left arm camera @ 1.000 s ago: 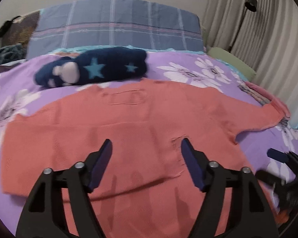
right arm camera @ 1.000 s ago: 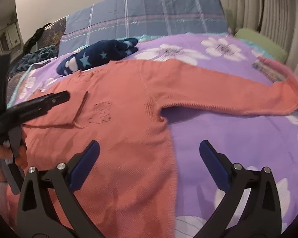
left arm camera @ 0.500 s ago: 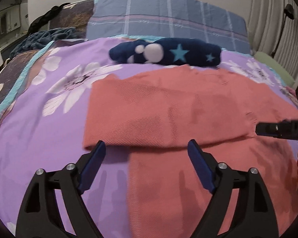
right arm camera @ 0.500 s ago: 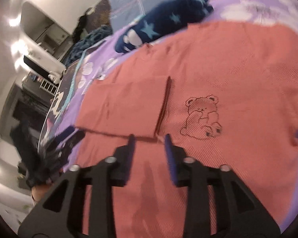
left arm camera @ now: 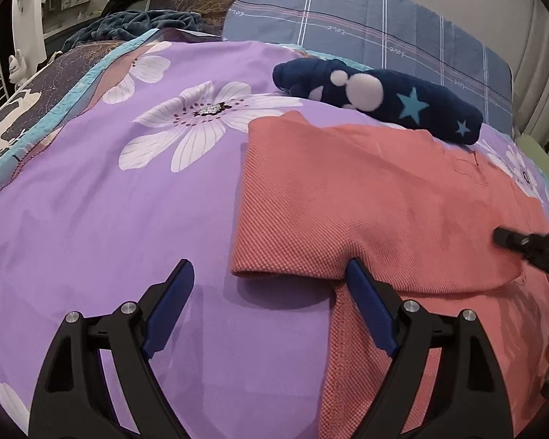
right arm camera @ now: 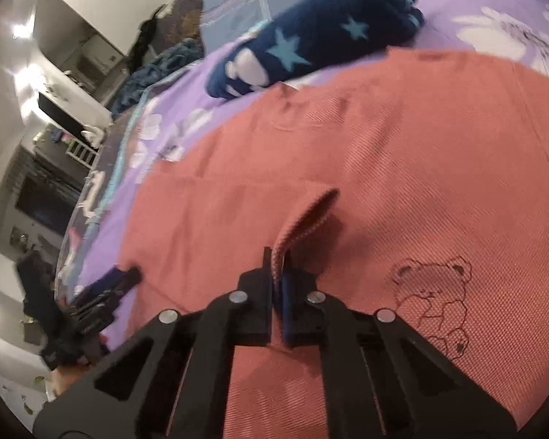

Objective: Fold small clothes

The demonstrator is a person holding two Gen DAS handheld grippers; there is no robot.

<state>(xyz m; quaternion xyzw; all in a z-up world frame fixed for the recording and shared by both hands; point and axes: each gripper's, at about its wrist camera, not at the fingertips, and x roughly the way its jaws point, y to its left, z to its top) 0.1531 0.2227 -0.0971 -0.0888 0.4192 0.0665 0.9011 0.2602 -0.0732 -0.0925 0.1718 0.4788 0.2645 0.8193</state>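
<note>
A salmon-pink knit sweater (left arm camera: 402, 205) lies flat on the purple flowered bedspread (left arm camera: 102, 201), its left sleeve folded over the body. In the right wrist view the sweater (right arm camera: 439, 168) shows a bear outline (right arm camera: 435, 303). My left gripper (left arm camera: 271, 285) is open and empty, low over the folded sleeve's near corner. My right gripper (right arm camera: 278, 263) is shut on the sleeve's cuff edge (right arm camera: 307, 216) and lifts it slightly. The right gripper also shows at the right edge of the left wrist view (left arm camera: 530, 247). The left gripper shows in the right wrist view (right arm camera: 113, 285).
A rolled navy garment with stars (left arm camera: 380, 98) lies beyond the sweater's collar. A blue plaid pillow (left arm camera: 384, 22) is at the headboard. Dark bedding (left arm camera: 135, 25) is piled at the far left. The bed's left edge drops toward room furniture (right arm camera: 47, 190).
My right gripper has closed onto the sleeve's cuff and raised it. My left gripper has swung left toward the sleeve's fold and stays open.
</note>
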